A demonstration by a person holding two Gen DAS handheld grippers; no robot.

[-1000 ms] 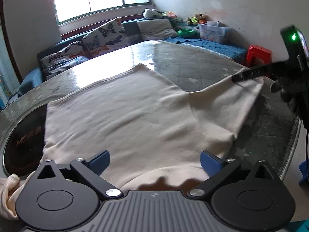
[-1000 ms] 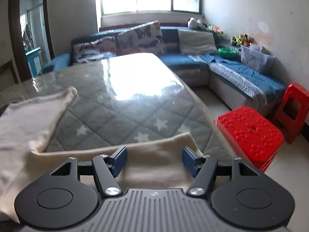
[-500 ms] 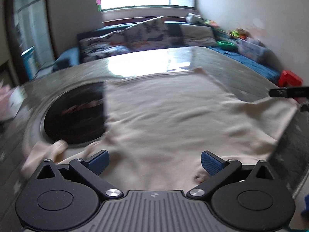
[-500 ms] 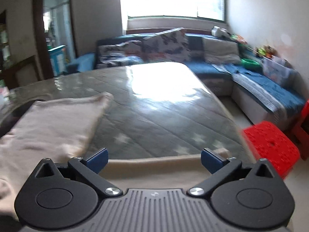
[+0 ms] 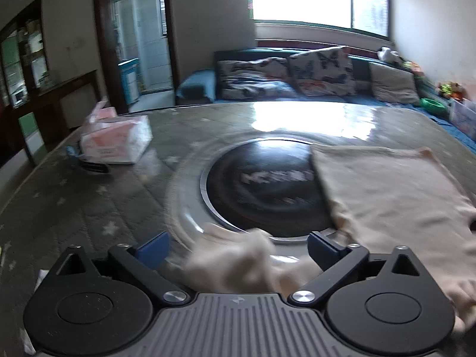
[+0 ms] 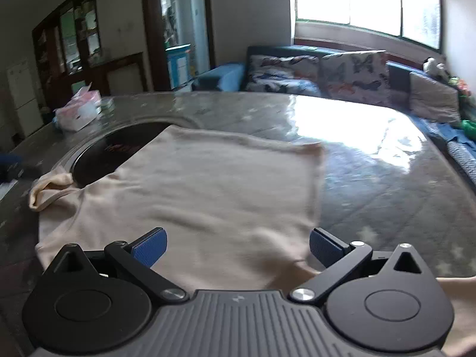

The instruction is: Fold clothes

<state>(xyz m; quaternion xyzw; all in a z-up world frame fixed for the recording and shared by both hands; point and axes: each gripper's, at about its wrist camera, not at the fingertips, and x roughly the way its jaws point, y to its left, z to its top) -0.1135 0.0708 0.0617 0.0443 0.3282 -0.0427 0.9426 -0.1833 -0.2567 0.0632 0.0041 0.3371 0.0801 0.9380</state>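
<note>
A cream T-shirt lies spread flat on the round glass-topped table. Its left sleeve is bunched near the dark round inset. In the left wrist view the shirt body lies to the right and the bunched sleeve sits just in front of my left gripper, between its wide-open blue pads. My right gripper is open and empty, over the shirt's near edge.
A pack of tissues lies at the table's far left, also visible in the right wrist view. A blue sofa with butterfly cushions stands behind the table under the window. A dark cabinet lines the left wall.
Both grippers have swung left. The left now faces the bunched left sleeve and the dark inset. The right has opened wider and let go of the right sleeve, now over the shirt body.
</note>
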